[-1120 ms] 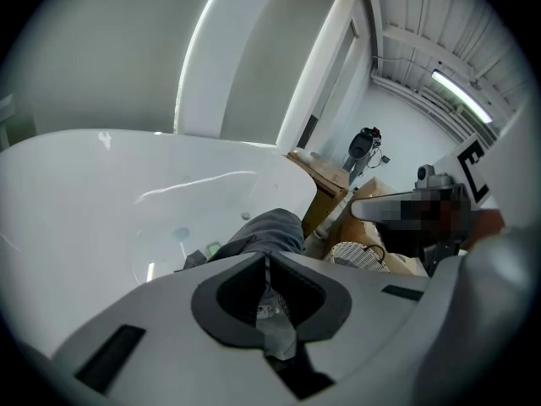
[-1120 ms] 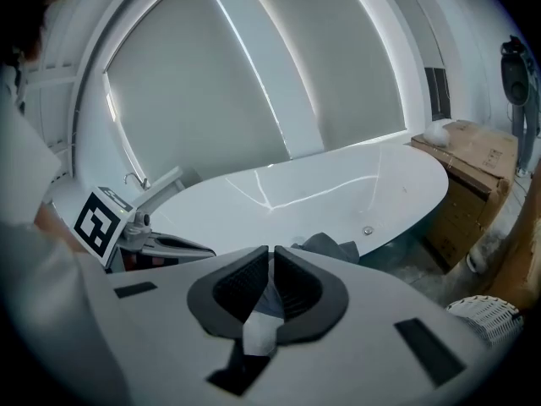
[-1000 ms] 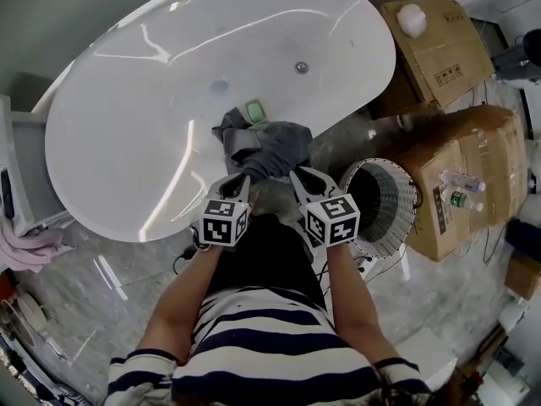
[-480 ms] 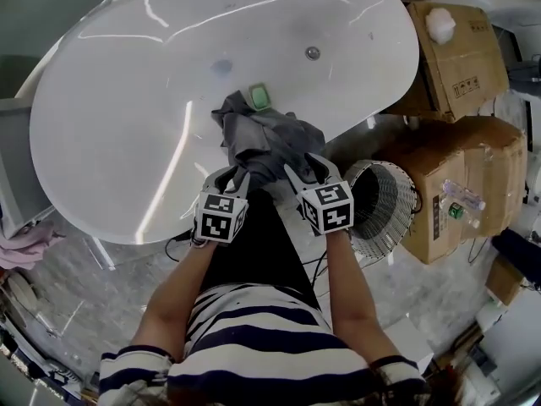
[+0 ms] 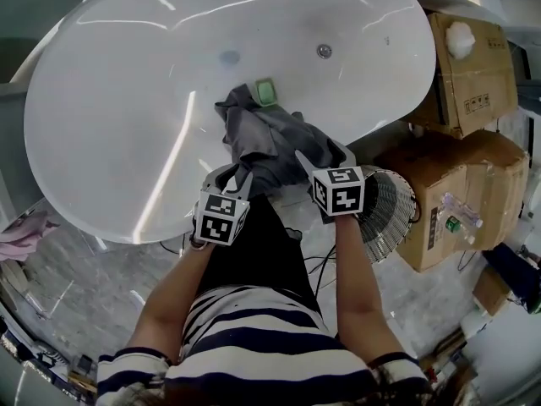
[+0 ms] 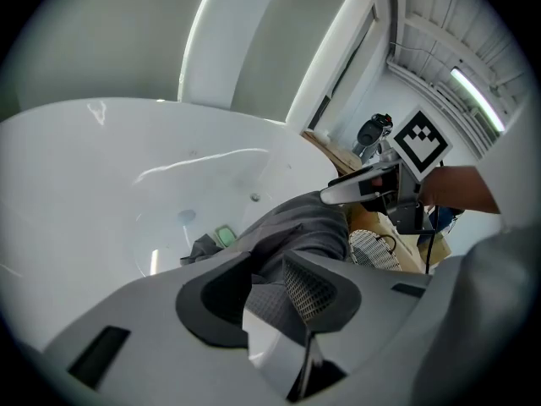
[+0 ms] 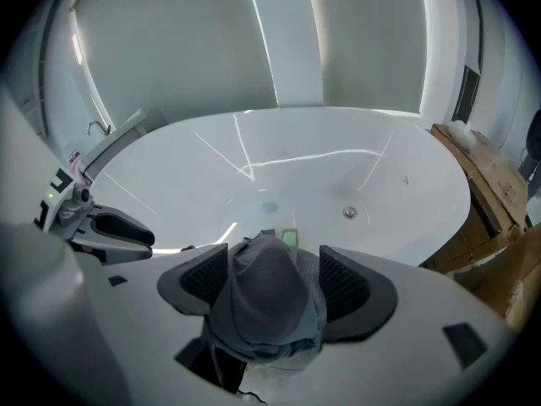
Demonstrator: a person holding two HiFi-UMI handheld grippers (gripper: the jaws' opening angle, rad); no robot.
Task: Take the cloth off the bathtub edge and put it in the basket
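1. Cloth [image 5: 270, 142], grey and bunched, lies draped over the near edge of the white bathtub [image 5: 93, 218] and is not yet lifted. The basket [image 5: 390, 214] stands just beside the tub, on the person's right.
2. Risk: a pinch on one loose fold could let the bulk slide into the tub or onto the floor. A trailing end could miss the basket's mouth or drag the green piece [image 5: 265, 91] lying just beside it.
3. Left gripper [image 6: 269, 265]: its jaws have just been opening and stand narrowly apart, with a fold of cloth between them, unclamped.
4. Right gripper [image 7: 272, 260]: its jaws have just been opening and stand wide, straddling the cloth's hump without pressing on it.
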